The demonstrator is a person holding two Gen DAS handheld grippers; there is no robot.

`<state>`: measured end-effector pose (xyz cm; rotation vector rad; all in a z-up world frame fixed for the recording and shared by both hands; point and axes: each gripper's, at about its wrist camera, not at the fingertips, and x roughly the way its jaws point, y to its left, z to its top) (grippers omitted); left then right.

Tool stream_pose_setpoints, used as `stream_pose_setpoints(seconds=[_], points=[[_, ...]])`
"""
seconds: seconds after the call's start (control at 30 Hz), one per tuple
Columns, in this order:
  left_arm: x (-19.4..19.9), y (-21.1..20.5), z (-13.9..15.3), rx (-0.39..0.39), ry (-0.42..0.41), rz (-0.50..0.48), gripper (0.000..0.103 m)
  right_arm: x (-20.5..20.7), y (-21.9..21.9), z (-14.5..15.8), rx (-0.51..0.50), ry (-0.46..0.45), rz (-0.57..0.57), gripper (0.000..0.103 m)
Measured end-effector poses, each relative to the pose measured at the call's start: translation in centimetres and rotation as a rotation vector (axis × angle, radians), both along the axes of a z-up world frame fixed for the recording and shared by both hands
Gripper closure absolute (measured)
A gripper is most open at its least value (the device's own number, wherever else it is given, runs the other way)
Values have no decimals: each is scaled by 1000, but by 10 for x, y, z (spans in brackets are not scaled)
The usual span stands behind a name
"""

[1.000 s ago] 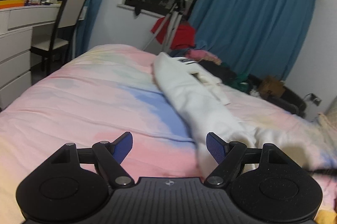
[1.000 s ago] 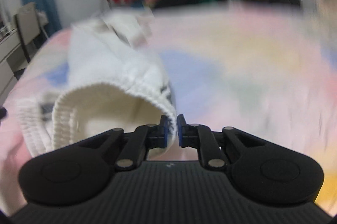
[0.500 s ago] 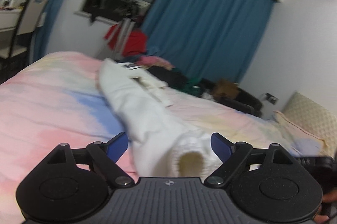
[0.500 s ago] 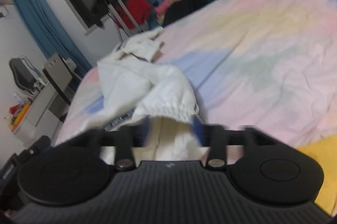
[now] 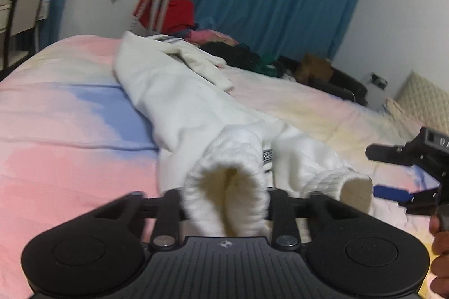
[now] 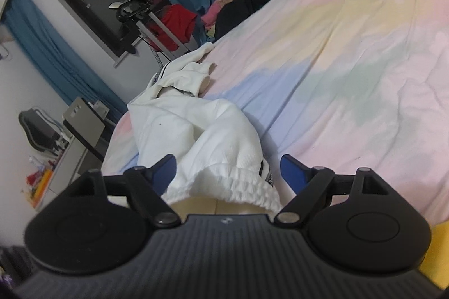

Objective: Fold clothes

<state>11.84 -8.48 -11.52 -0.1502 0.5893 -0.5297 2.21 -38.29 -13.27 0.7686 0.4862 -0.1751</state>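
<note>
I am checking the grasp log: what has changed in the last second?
The right gripper, which was shut on a cuff of the white trousers, let go and now stands open around it. The left gripper moved forward to the nearest cuff, with its jaws apart. The trousers still lie along the bed.

A second ago the right gripper was pinched shut on a ribbed cuff of the white trousers; half a second ago its blue fingers were parting, and now they stand wide on either side of that cuff, which lies loose between them. The left gripper, which then hung open beside the trousers over the bedspread, has come up to the other cuff, which now fills the gap between its blurred fingers. The right gripper has also entered the left wrist view, just beside the trousers.
</note>
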Motion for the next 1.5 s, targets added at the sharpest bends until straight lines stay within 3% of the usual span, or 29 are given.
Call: stream_pose_setpoints(seconds=[0.17,0.3,0.43,0.57,0.63,0.7,0.73,0.77,0.87,0.97,1.07,1.17,1.23,1.33,1.43,1.5], points=[[-22,63,30,-224,-109,148,83,10,40,2,-130,-30,132,19],[-29,113,35,-319,-121,343,83,20,78,5,-256,-61,263,19],[-17,155,24,-297,-72,569,83,29,116,7,-383,-91,393,20],[3,167,12,-197,38,618,82,35,171,-8,-452,-61,626,19],[10,170,8,-145,89,623,81,33,190,-16,-528,-32,657,19],[13,168,10,-101,123,597,77,31,192,-15,-507,-32,669,19],[13,167,12,-87,134,578,70,29,192,-15,-496,-32,675,20],[10,167,14,-71,135,563,57,28,186,-10,-450,-36,662,22],[4,168,17,-18,135,526,38,22,153,-1,-243,-53,545,22],[2,170,18,28,145,498,35,18,121,3,-59,-48,420,21],[10,164,23,53,169,492,34,23,96,-18,39,37,327,20],[23,160,19,75,173,496,32,34,84,-45,182,79,307,20],[32,161,9,56,187,511,38,41,81,-61,270,97,312,20],[45,169,-8,8,225,576,71,54,90,-72,255,111,336,20],[49,165,-4,43,223,610,79,58,95,-74,263,88,344,22],[44,154,9,102,206,612,81,59,100,-72,257,92,347,31]])
